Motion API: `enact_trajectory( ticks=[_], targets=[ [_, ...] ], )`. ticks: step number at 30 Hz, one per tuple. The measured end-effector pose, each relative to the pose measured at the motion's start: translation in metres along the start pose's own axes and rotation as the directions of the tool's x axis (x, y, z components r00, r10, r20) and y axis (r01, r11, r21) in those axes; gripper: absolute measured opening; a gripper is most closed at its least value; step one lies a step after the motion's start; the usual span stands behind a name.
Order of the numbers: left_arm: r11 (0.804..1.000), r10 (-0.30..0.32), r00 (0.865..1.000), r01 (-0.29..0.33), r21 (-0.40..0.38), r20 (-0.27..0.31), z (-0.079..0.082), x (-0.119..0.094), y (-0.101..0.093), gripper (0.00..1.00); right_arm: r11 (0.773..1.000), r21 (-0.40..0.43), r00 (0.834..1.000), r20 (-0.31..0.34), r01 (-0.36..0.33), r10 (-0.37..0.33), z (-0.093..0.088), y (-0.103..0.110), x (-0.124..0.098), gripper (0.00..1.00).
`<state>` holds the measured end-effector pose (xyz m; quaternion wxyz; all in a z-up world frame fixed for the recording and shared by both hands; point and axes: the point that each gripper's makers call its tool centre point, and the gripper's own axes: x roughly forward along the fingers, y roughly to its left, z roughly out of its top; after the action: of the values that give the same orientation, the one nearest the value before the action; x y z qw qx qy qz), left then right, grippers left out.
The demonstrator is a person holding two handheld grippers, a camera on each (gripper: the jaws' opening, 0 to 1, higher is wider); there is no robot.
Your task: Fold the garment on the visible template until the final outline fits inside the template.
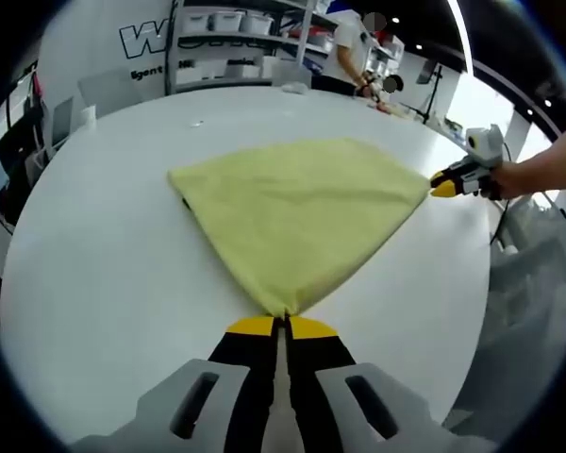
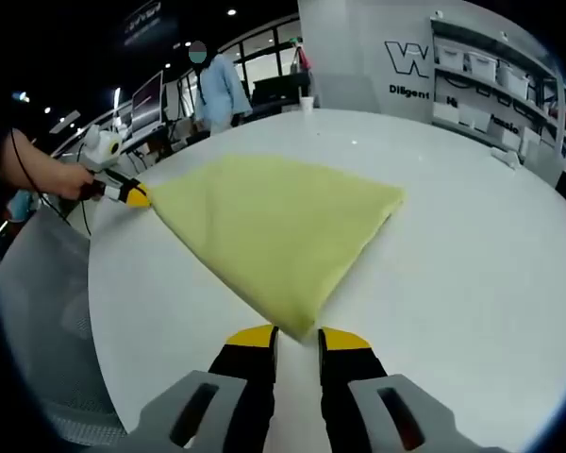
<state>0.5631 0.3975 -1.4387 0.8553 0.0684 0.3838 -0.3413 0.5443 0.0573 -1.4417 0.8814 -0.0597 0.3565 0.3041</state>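
Observation:
A yellow cloth [image 1: 297, 208] lies flat on the round white table [image 1: 104, 274], folded into a rough triangle. My left gripper [image 1: 283, 326] is shut on its near corner, yellow tips pressed together on the fabric. In the right gripper view the same cloth [image 2: 274, 222] spreads ahead. My right gripper [image 2: 298, 338] stands open there, a gap between its tips, with another corner of the cloth just at that gap. The right gripper [image 1: 443, 184], held by a hand, sits at the cloth's right corner. The left gripper [image 2: 132, 195] grips the far left corner.
Grey mesh chairs [image 2: 38, 283] [image 1: 538, 274] stand just past the table edge. A white cup [image 2: 307, 102] sits at the table's far rim. Shelving with white bins [image 1: 236, 38] and people [image 2: 217, 90] stand beyond. White tabletop surrounds the cloth.

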Motion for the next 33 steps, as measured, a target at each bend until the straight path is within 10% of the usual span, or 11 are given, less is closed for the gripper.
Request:
enact_trajectory(
  ticks=[19,33],
  targets=[
    [0.981,-0.043,0.997,0.054,0.186,-0.064,-0.011,-0.008,0.003,0.0,0.998,-0.056,1.0,-0.024,-0.019,0.018,-0.005,-0.002,-0.004,0.0],
    [0.995,-0.018,0.996,0.026,0.101,-0.085,-0.023,-0.016,0.01,0.0,0.999,-0.039,0.999,-0.039,-0.025,0.024,-0.011,0.009,-0.01,0.0]
  ],
)
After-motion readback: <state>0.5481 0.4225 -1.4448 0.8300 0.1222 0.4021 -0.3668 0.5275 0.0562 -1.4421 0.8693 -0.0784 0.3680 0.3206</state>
